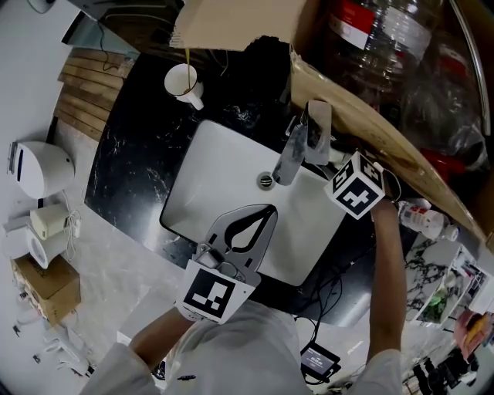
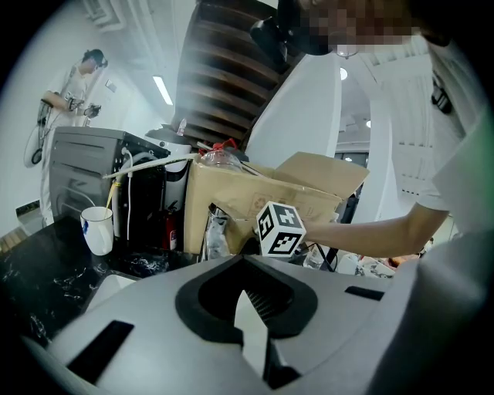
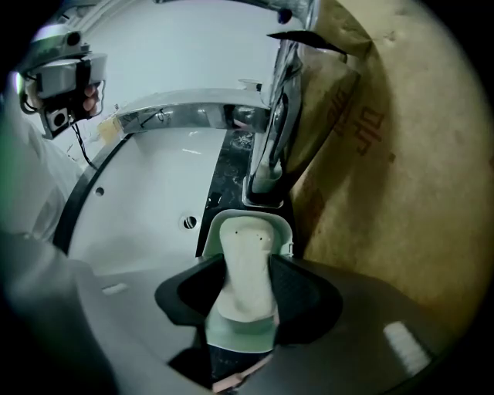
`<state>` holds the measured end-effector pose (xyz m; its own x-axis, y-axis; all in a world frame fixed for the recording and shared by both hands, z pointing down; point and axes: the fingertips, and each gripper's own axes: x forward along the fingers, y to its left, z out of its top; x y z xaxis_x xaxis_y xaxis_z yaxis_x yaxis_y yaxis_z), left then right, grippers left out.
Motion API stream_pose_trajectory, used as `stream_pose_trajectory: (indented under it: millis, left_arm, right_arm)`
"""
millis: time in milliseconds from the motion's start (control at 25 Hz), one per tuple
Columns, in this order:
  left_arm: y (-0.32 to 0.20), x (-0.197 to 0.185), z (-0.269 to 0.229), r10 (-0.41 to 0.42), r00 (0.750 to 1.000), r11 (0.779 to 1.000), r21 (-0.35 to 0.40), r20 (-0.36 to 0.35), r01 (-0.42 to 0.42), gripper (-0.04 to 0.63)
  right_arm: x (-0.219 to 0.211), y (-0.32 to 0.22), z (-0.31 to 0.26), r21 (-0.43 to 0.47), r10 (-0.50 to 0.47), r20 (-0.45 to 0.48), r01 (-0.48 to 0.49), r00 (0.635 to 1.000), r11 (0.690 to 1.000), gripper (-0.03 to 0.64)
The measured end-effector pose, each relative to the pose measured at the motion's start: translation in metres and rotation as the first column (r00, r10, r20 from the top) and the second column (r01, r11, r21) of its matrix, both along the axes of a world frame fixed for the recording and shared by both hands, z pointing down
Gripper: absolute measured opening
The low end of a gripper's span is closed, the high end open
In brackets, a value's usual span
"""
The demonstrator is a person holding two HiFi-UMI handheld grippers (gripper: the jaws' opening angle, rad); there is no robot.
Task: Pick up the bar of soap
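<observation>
From the head view, the left gripper [image 1: 268,212] with its grey plastic jaws hangs over the glossy white rectangular sink [image 1: 208,166], while the right gripper [image 1: 315,143] sits beside the chrome tap [image 1: 287,162]. The left gripper view shows its smooth jaws meeting at the tips, holding nothing. In the right gripper view, the matte cream oblong bar of soap [image 3: 243,247] lies in a pale green plastic dish [image 3: 255,221], between wide-spread black-padded jaws.

White basin [image 1: 224,154] set in a black marble counter [image 1: 131,162]

Pale marble floor [image 1: 100,262] spreads below the counter, wooden slats [image 1: 85,85] line its far end, brown cardboard [image 1: 231,23] crowds the tap side, and a strip light [image 2: 163,90] glows on the white ceiling.
</observation>
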<state>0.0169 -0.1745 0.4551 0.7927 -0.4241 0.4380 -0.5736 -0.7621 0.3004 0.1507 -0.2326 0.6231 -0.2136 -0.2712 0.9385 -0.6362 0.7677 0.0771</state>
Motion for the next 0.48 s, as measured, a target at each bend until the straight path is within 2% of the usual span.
stream_pose_trajectory:
  millis: [240,480]
  left_arm:
    - [-0.0006,-0.0041,-0.0016,-0.01,1.0,1.0,-0.004,-0.003,0.01,0.006]
    - [0.0022,-0.0098,0.0011,-0.009,1.0,1.0,-0.006,0.005,0.009,0.006]
  right_arm:
    - [-0.0003,-0.0006,0.0018,-0.032,-0.006,-0.038,0.004,0.999,0.999,0.198]
    - [-0.002,-0.0047,-0.0023,0.069,0.031,0.029,-0.033,0.999,0.997,0.193]
